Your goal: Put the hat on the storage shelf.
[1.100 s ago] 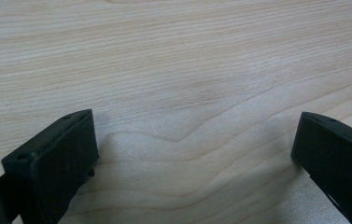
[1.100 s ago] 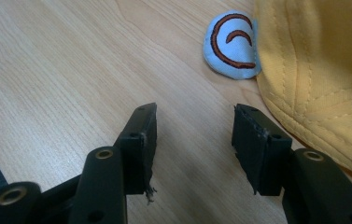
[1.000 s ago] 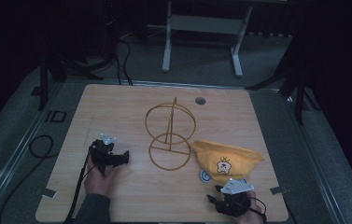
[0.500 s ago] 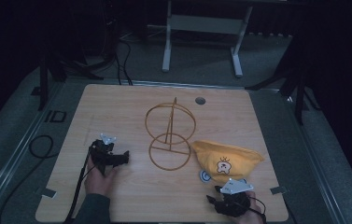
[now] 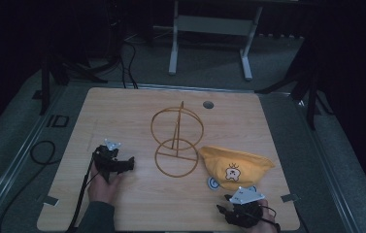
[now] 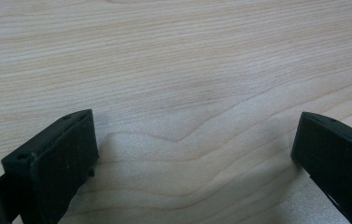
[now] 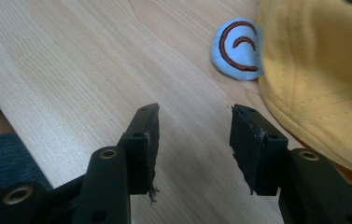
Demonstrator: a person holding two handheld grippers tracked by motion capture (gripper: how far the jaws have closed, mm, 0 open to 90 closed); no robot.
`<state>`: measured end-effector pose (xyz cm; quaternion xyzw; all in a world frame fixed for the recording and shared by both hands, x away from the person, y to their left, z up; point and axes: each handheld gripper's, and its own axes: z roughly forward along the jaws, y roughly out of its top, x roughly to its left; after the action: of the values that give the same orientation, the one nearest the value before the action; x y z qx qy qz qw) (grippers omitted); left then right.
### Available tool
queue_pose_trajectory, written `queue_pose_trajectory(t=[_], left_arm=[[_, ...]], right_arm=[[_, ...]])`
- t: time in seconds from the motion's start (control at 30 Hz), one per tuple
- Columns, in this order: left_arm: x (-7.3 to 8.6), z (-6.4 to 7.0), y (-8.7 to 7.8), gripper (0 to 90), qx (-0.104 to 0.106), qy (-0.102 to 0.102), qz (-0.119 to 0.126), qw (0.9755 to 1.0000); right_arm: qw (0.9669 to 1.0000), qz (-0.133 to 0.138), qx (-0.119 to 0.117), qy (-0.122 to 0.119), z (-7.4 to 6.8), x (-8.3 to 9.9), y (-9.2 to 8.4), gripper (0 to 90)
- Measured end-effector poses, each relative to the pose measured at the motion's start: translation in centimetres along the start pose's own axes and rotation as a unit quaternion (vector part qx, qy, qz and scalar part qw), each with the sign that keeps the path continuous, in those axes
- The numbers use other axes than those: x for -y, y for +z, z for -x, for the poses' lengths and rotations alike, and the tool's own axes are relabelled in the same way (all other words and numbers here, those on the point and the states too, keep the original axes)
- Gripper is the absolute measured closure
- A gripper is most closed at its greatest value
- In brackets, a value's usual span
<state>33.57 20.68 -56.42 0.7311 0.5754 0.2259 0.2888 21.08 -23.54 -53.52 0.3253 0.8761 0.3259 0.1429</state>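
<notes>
At table's near right edge, right gripper (image 5: pixel 229 206): jaws parted with bare wood between, gripping nothing, having just closed a little. Just beside it, yellow cap (image 7: pixel 323 70), close against right jaw, touch uncertain; blue patch (image 7: pixel 237 49) peeking out from under cap's edge. Farther left, wire stand (image 5: pixel 176 141), upright near table's (image 5: pixel 122 107) middle, well apart from both grippers. At near left, left gripper (image 5: pixel 131 163): jaws wide, empty, low over bare wood, pointing toward stand.
</notes>
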Motion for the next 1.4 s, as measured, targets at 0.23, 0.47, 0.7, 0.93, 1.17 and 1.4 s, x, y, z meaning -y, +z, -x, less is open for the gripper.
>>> queue_pose_trajectory(t=[0.23,0.47,0.7,0.93,1.17,1.4], left_arm=[[0.0,0.0,0.0,0.4,0.0,0.0,0.0,1.0],[0.0,0.0,0.0,0.4,0.0,0.0,0.0,1.0],[0.0,0.0,0.0,0.3,0.0,0.0,0.0,1.0],[0.0,0.0,0.0,0.4,0.0,0.0,0.0,1.0],[0.0,0.0,0.0,0.4,0.0,0.0,0.0,1.0],[0.0,0.0,0.0,0.4,0.0,0.0,0.0,1.0]], right_arm=[[0.9998,-0.001,0.022,0.002,0.2,0.1,-1.3,52.5],[0.9993,0.007,0.033,0.016,0.8,0.5,-2.8,52.5],[0.9978,0.014,0.057,0.032,1.6,1.2,-4.2,52.5],[0.9945,0.021,0.085,0.057,2.9,2.2,-5.2,51.8],[0.992,0.002,0.105,0.071,4.2,2.8,-4.8,50.3],[0.9896,-0.004,0.12,0.079,5.0,3.0,-3.5,49.2]])
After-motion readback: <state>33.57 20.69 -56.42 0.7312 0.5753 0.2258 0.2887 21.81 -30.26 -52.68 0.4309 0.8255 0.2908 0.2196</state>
